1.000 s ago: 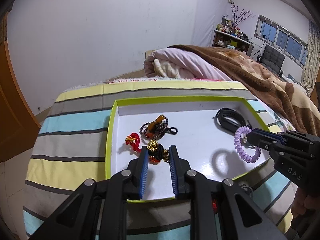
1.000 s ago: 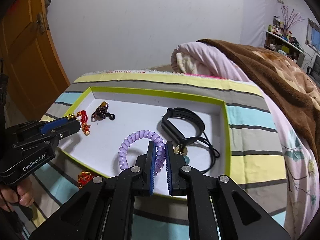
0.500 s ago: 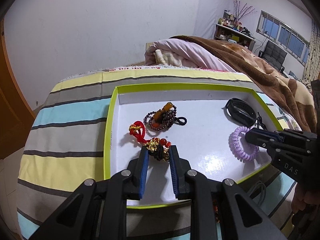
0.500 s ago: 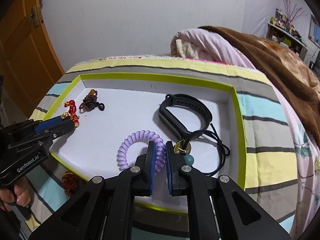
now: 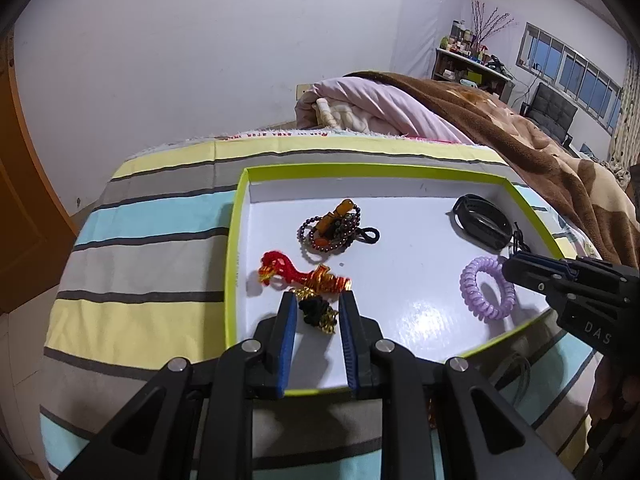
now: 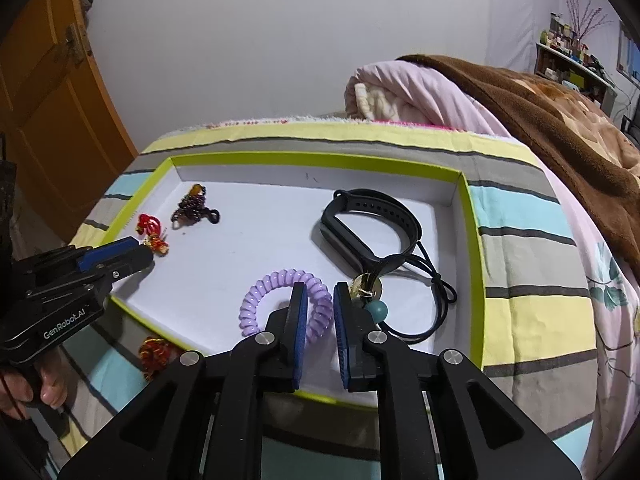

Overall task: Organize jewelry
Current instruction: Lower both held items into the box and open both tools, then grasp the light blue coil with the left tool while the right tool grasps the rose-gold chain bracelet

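Observation:
A white tray with a lime-green rim [image 5: 236, 216] [image 6: 468, 200] lies on the striped bedspread. My left gripper [image 5: 318, 300] is open around the black-and-gold end of a red knotted ornament [image 5: 304, 276] that rests on the tray floor. My right gripper [image 6: 320, 292] is open, its fingers either side of a purple spiral hair tie [image 6: 264, 292] [image 5: 486, 292] lying in the tray. A beaded bracelet [image 5: 332, 228] [image 6: 192, 206] and a black wristband [image 6: 368, 224] [image 5: 480, 220] also lie in the tray.
A black cord with a gold disc and teal bead [image 6: 376, 300] lies by the wristband. Another red ornament [image 6: 154, 354] lies on the bedspread outside the tray's near rim. A folded pink quilt and brown blanket [image 5: 400, 104] sit behind. An orange door [image 6: 48, 100] stands left.
Both grippers have opened. The hair tie and the red ornament, held above the tray a second ago, now lie on the tray floor.

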`<action>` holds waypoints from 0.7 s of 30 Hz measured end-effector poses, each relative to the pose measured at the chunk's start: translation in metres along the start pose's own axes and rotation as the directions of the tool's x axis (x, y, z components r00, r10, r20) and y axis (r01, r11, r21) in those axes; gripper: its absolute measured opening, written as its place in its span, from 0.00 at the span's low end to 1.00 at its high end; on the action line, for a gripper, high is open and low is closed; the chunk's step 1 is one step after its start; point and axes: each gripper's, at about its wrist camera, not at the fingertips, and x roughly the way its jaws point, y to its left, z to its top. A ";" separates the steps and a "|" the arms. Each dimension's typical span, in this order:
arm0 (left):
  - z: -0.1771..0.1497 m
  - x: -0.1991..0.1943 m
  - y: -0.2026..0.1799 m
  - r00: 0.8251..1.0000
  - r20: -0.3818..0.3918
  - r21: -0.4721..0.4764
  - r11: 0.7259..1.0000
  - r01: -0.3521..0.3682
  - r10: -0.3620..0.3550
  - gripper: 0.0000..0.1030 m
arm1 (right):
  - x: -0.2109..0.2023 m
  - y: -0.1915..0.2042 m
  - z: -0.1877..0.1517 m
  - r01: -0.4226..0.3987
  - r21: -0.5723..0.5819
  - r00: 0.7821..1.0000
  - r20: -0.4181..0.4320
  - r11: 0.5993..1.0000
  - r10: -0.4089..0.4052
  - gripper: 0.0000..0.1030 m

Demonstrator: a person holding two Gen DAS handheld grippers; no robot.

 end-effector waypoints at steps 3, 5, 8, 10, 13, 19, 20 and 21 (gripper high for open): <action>-0.003 -0.009 0.001 1.000 0.008 -0.005 1.000 -0.003 0.003 0.22 | -0.010 0.001 -0.003 -0.008 0.002 1.000 0.013 1.000 0.008 0.14; -0.005 -0.017 0.001 1.000 0.017 -0.010 1.000 -0.002 0.002 0.22 | -0.017 0.001 -0.005 -0.010 0.001 1.000 0.022 1.000 0.010 0.14; -0.009 -0.032 0.000 1.000 0.031 -0.012 1.000 0.001 0.000 0.22 | -0.031 0.003 -0.010 -0.019 -0.001 0.999 0.041 1.000 0.019 0.14; -0.013 -0.043 -0.001 0.999 0.040 -0.011 1.000 0.003 -0.002 0.22 | -0.043 0.005 -0.014 -0.024 -0.001 0.998 0.055 1.000 0.024 0.14; -0.020 -0.060 -0.004 0.998 0.057 -0.011 1.000 0.007 -0.006 0.22 | -0.061 0.008 -0.022 -0.033 0.002 0.996 0.077 0.999 0.033 0.14; -0.043 -0.096 -0.011 0.996 0.082 -0.006 1.000 0.017 -0.016 0.22 | -0.101 0.016 -0.049 -0.057 -0.003 0.992 0.113 0.998 0.057 0.14; -0.047 -0.101 -0.012 0.996 0.087 -0.007 1.000 0.017 -0.016 0.22 | -0.107 0.018 -0.053 -0.062 -0.005 0.991 0.118 0.998 0.062 0.14; -0.051 -0.105 -0.012 0.996 0.093 -0.009 1.000 0.014 -0.013 0.22 | -0.115 0.020 -0.058 -0.065 -0.010 0.990 0.127 0.998 0.066 0.14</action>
